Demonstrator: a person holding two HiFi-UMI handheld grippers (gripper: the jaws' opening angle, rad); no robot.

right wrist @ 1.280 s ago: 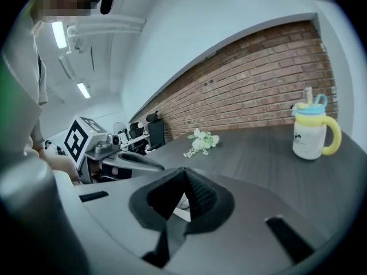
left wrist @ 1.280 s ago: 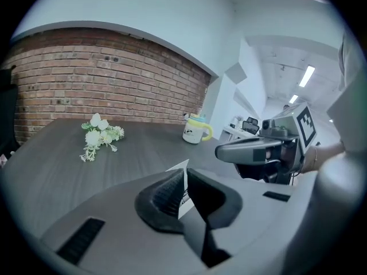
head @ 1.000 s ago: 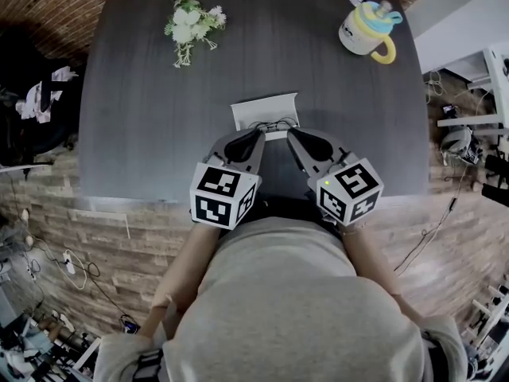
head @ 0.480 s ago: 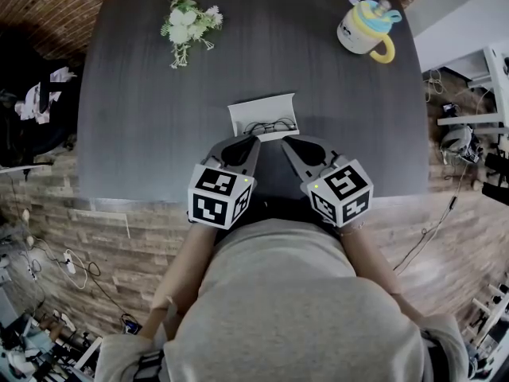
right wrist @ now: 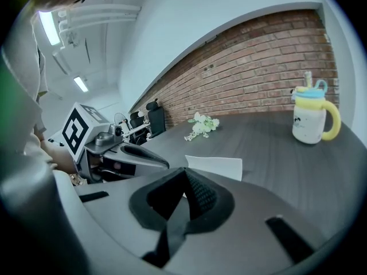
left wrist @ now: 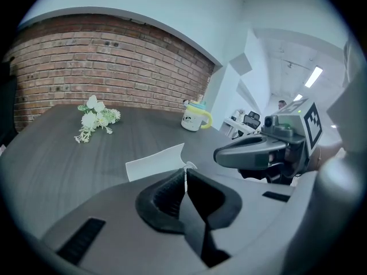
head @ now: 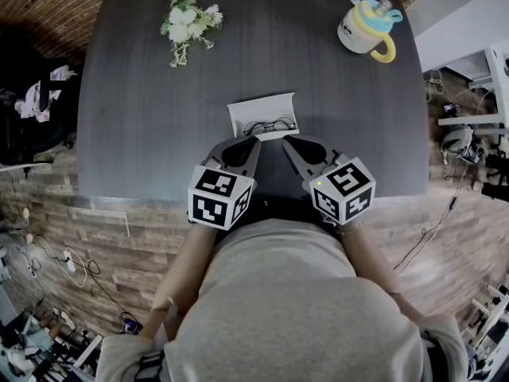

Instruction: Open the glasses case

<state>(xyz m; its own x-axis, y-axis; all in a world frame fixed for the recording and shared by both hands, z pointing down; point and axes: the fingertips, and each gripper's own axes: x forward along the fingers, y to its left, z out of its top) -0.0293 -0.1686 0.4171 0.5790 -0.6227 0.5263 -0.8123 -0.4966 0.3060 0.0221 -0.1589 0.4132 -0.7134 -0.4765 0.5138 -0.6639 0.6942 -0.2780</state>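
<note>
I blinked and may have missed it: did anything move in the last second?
Barely. The left hand-held gripper and right hand-held gripper drew back slightly from the open glasses case toward the person. Both stayed shut and empty; the case, its glasses, the flowers and the cup did not move.

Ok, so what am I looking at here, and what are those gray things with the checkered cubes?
There is no robot. A person wears a head camera and holds a two-jaw gripper in each hand; the cubes are part of the grippers. The top-down picture is the head view. The other two come from cameras on the left gripper and right gripper. On the dark table lie an open white glasses case with glasses inside, white flowers and a lidded cup. Both grippers are shut and empty.
</note>
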